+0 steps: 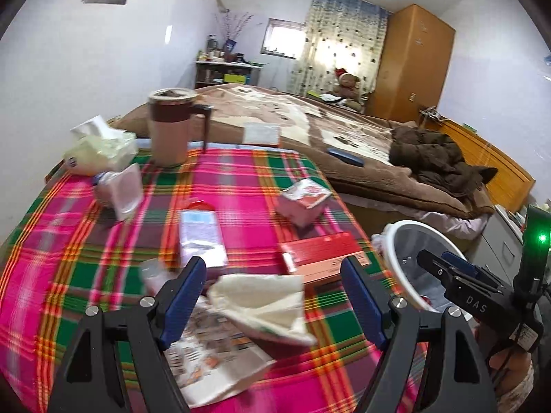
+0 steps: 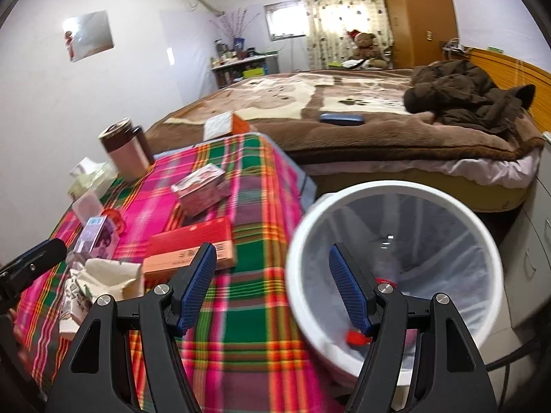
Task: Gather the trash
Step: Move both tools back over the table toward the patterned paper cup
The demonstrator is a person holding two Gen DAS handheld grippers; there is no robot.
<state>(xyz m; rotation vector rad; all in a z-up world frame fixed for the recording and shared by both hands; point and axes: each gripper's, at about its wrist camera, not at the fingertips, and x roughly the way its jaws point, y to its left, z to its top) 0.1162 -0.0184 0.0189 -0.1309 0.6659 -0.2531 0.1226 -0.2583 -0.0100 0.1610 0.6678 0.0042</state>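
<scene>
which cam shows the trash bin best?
Right wrist: the white trash bin fills the frame, with its full rim, clear liner and red scraps at the bottom visible. The left wrist view shows only part of the rim at the table edge, half hidden by the right hand-held gripper.

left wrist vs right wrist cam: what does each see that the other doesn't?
Left wrist only: the printed leaflet lying flat under the crumpled tissue, and the right gripper seen from outside, over the bin.

Right wrist only: the bin's inside, a red scrap at the bottom of the white trash bin.

Both: plaid tablecloth, red box, mug, and the left gripper open around the tissue.
</scene>
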